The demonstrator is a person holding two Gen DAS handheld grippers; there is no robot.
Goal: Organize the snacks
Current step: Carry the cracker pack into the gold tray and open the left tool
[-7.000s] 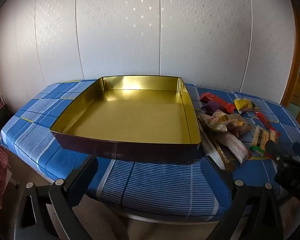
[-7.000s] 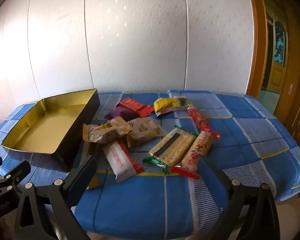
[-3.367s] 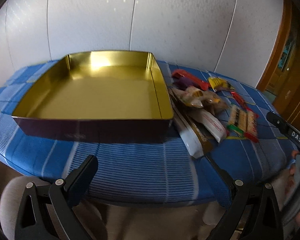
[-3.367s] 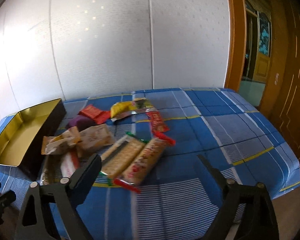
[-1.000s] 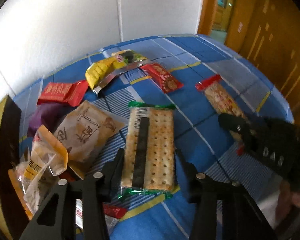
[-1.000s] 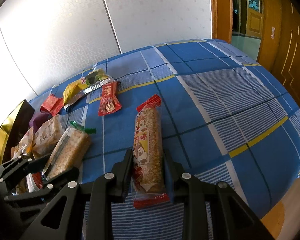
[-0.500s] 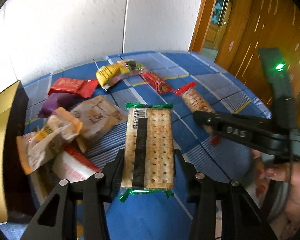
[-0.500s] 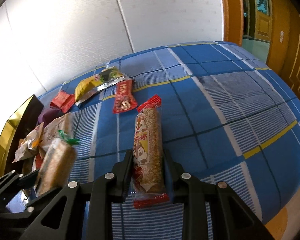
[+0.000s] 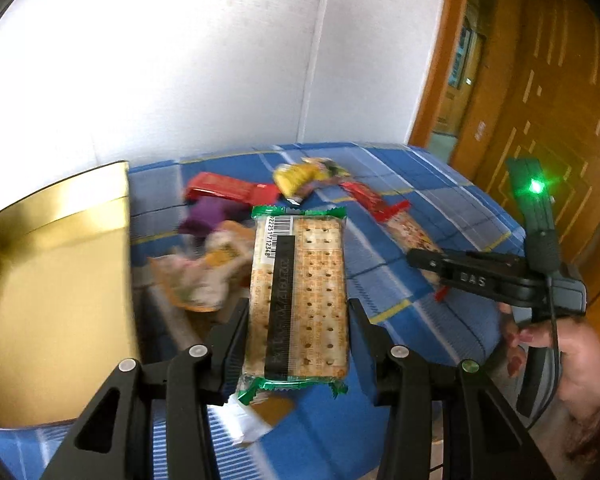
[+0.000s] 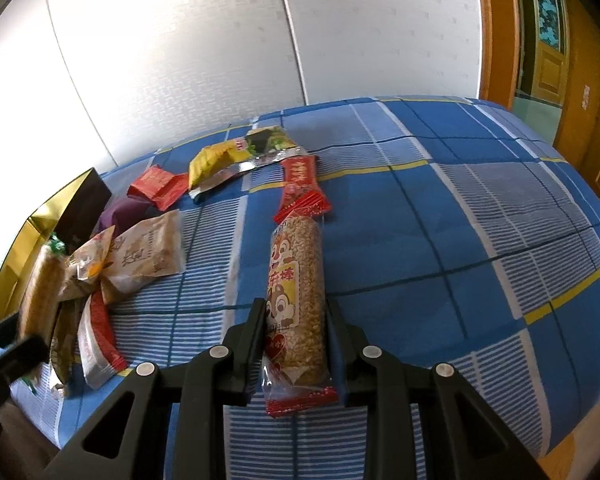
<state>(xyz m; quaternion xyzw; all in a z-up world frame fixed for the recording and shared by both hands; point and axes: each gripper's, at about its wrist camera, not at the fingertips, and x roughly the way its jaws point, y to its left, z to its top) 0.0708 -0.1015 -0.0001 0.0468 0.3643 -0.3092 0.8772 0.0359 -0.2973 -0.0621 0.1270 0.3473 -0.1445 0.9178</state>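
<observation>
holding the crackers point(image 9: 299, 295) lengthwise, the left gripper point(image 9: 298, 334) has the tin point(image 9: 56, 280) just to its left, while the right gripper point(image 10: 296, 344) clamps the bar point(image 10: 297, 300).

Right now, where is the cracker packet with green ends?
In the left wrist view, the cracker packet is clamped in the left tool, lifted above the blue cloth, right of the gold tin.

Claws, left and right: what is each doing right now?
Left claw: closed on the green-edged cracker pack.
Right claw: closed on the squirrel-print puffed-grain bar.
</observation>
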